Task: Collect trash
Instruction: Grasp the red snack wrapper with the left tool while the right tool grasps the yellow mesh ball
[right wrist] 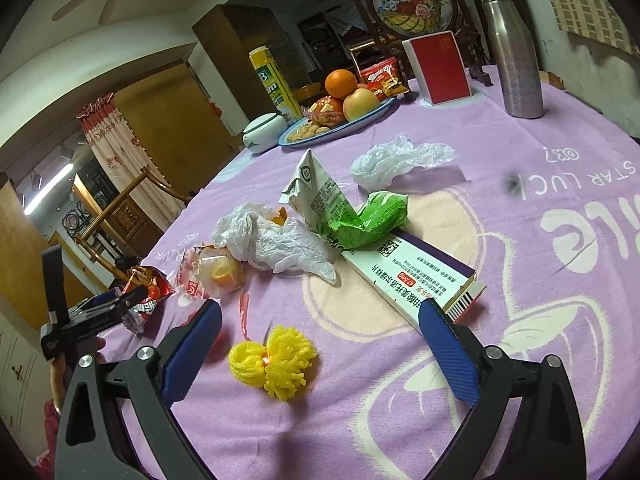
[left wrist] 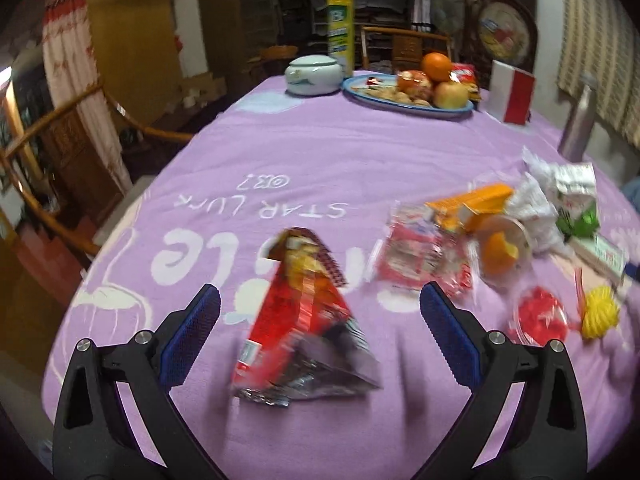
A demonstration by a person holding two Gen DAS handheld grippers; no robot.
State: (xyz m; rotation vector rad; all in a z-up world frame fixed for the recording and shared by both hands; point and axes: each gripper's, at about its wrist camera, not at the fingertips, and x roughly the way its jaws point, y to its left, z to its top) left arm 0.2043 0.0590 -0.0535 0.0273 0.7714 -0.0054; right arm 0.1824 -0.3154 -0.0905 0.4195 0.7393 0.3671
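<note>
My left gripper (left wrist: 320, 304) is open, its blue pads on either side of a crumpled red snack bag (left wrist: 304, 316) lying on the purple tablecloth; the pads do not touch it. To its right lie a red-and-white wrapper (left wrist: 424, 256), an orange carton (left wrist: 468, 204), a clear cup with orange peel (left wrist: 500, 248) and white crumpled plastic (left wrist: 536, 208). My right gripper (right wrist: 320, 312) is open just above a yellow foam fruit net (right wrist: 272, 364). Ahead of it lie a white medicine box (right wrist: 412, 276), a green wrapper (right wrist: 372, 216), a folded white packet (right wrist: 320, 192) and crumpled white bags (right wrist: 280, 244).
A blue plate of fruit and snacks (right wrist: 340, 120), a white lidded jar (left wrist: 314, 74), a yellow canister (left wrist: 341, 20), a red-and-white card stand (right wrist: 438, 66) and a steel bottle (right wrist: 514, 46) stand at the far side. Wooden chairs (left wrist: 80, 152) flank the table's left edge. A hand holds the left gripper (right wrist: 92, 316).
</note>
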